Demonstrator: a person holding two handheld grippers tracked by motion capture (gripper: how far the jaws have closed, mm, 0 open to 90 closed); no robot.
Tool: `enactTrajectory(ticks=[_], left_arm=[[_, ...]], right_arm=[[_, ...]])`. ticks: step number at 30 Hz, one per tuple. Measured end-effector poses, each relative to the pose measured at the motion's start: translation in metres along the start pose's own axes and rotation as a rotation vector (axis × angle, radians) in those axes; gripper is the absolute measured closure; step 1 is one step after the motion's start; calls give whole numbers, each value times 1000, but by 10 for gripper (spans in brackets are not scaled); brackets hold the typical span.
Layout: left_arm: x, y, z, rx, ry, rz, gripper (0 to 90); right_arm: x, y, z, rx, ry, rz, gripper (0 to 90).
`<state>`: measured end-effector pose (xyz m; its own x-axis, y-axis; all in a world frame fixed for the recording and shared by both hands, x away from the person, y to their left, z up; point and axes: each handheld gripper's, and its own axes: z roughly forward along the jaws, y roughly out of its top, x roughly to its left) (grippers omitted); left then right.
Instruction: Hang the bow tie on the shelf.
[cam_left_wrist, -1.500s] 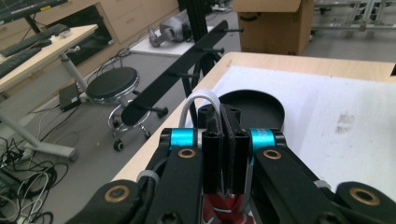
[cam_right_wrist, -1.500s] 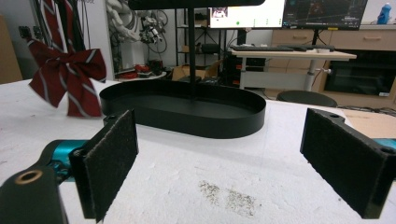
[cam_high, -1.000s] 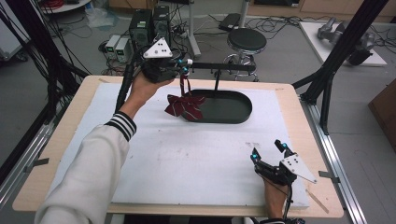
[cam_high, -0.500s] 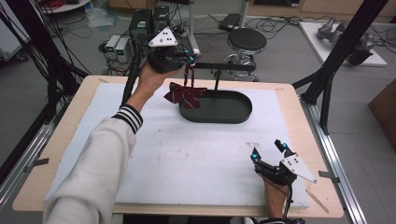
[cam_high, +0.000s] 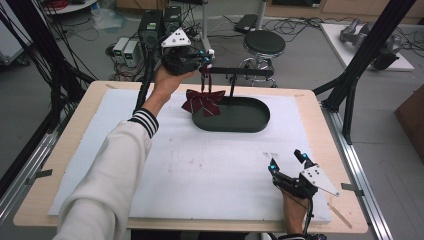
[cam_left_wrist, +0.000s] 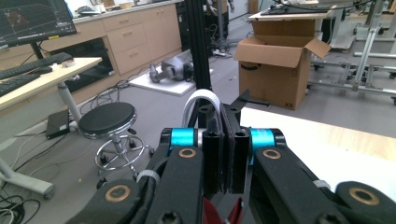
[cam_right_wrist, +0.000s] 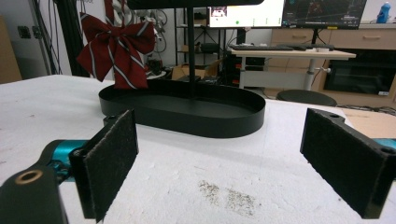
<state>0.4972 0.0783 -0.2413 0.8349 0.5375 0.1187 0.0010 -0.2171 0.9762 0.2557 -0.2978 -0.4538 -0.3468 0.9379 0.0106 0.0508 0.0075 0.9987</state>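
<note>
Hanging the dark red striped fabric bow (cam_high: 202, 101) on the black metal stand bar (cam_high: 239, 72) is our step. Our left claw (cam_high: 204, 58) is clamped shut on its strap, the bow dangling over the end of the black oval metal tray (cam_high: 250, 125). We should keep the loop clear of the bar tip. Our right claw (cam_high: 288, 161) rests wide open and empty on the white foam surface (cam_high: 200, 165).

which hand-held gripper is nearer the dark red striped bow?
Left. The left hand-held gripper is shut on the strap just above the dark red striped bow; the right hand-held gripper rests open at the table's near edge.
</note>
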Motion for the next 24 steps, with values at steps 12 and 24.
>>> enactTrajectory(ticks=[12,24], left_arm=[[14,-18,7,68,98,-69,874],[20,-31,9,138,151,-135,865]], right_arm=[[0,0,0,0,2,3,103],[-1,-1,-1,-16,5,3,103]])
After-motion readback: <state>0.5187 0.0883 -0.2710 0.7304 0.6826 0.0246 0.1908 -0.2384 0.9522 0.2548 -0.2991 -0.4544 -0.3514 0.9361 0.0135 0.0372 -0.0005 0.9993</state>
